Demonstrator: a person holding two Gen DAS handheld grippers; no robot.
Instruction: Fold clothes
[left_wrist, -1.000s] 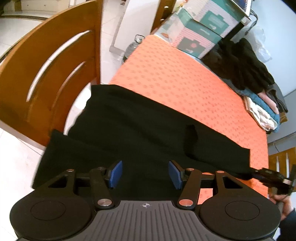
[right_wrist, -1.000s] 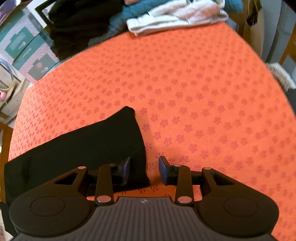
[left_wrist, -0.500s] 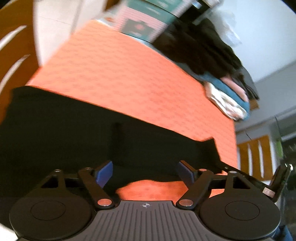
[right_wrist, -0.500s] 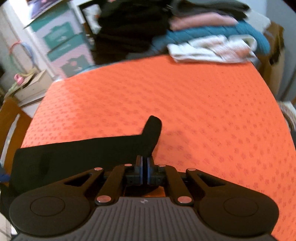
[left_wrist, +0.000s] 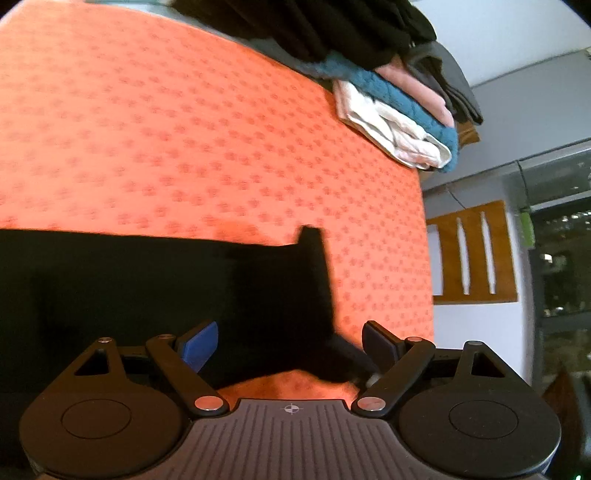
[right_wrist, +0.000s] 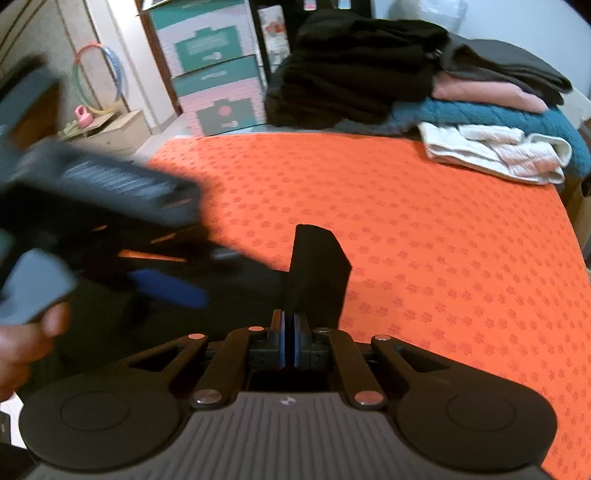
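Here the right gripper (right_wrist: 290, 341) is pinching a corner of the black garment (right_wrist: 317, 269), which is lying along the near edge of the orange flower-print tablecloth (right_wrist: 424, 236). The left gripper (left_wrist: 290, 343) is hovering spread wide above the cloth. Folded clothes (right_wrist: 491, 110) are sitting stacked at the far edge.

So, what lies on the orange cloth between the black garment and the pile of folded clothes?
Nothing: in the right wrist view the orange cloth is bare between the black garment and the pile of folded clothes.
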